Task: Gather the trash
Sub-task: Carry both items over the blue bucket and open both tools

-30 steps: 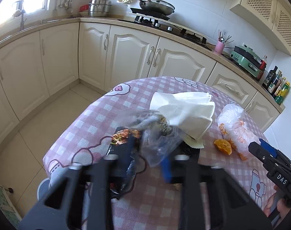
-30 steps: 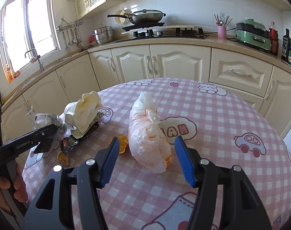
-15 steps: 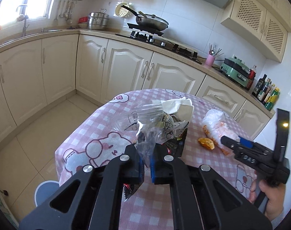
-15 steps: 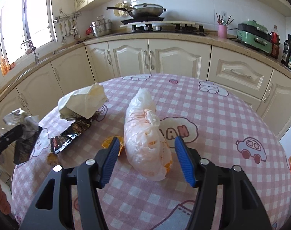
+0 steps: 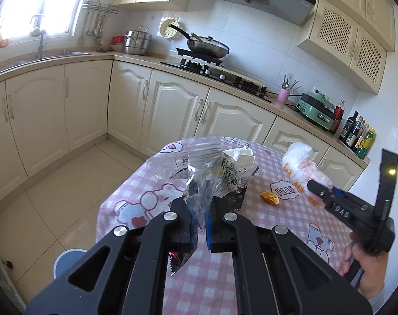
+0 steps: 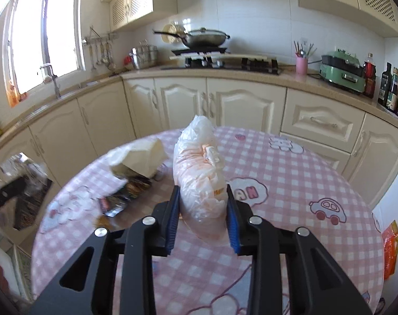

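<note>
My left gripper point(image 5: 201, 225) is shut on a crumpled clear plastic wrapper point(image 5: 208, 173) and holds it above the table's near edge. My right gripper point(image 6: 202, 218) is shut on a tied white plastic bag point(image 6: 200, 176) with orange print, lifted off the pink checked tablecloth point(image 6: 290, 173). The same bag point(image 5: 304, 162) and right gripper point(image 5: 330, 199) show in the left wrist view. A white crumpled paper bag point(image 6: 138, 160), dark snack wrappers point(image 6: 125, 194) and an orange peel point(image 5: 270, 198) lie on the table.
The round table stands in a kitchen with cream cabinets point(image 5: 172, 110) behind. A blue-rimmed bin point(image 5: 68, 260) stands on the floor below the table's left edge. An orange wrapper point(image 6: 390, 246) hangs at the table's right edge.
My left gripper shut on the clear wrapper and lifted it back from the table. My right gripper closed on the white bag and raised it.
</note>
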The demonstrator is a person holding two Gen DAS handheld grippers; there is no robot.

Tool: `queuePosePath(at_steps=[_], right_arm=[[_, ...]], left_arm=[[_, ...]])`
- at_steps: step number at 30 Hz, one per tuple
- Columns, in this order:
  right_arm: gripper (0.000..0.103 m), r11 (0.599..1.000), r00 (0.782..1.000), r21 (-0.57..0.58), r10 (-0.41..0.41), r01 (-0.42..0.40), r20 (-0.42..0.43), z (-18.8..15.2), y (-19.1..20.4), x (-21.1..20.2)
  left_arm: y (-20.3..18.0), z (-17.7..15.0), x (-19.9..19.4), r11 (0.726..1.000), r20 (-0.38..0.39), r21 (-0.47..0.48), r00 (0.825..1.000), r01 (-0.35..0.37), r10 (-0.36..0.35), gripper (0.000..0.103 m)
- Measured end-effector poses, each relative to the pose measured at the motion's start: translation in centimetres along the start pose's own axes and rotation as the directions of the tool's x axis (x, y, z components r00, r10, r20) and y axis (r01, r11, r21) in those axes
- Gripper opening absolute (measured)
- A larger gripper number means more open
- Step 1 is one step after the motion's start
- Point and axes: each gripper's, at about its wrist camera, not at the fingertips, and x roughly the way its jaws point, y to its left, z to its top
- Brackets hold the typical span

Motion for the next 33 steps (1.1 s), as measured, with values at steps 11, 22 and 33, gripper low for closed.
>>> queuePosePath(at_steps=[11,22,33], right_arm=[[0.031,0.962,0.964,-0.085,0.263,-0.260,0.031,0.4,11.3,-5.3],[0.031,0.885,0.904,-0.183,0.420,-0.428,-0.079,-2.7,24.8,-4.2],[0.031,0.824,0.851,-0.234,0.460,-0.516,-0.254,-8.6,34.8,0.5]], left_arm=[[4.7,-2.2,-6.0,0.993,0.004,0.005,0.993,-0.117,0.117,0.005],[12.1,-4.3,-10.8,0.956,0.003,-0.064,0.957,-0.288,0.289,0.005],[20.1,-8.1,-9.1,0.898,-0.147,-0.127,0.904,-0.421,0.403,0.005]])
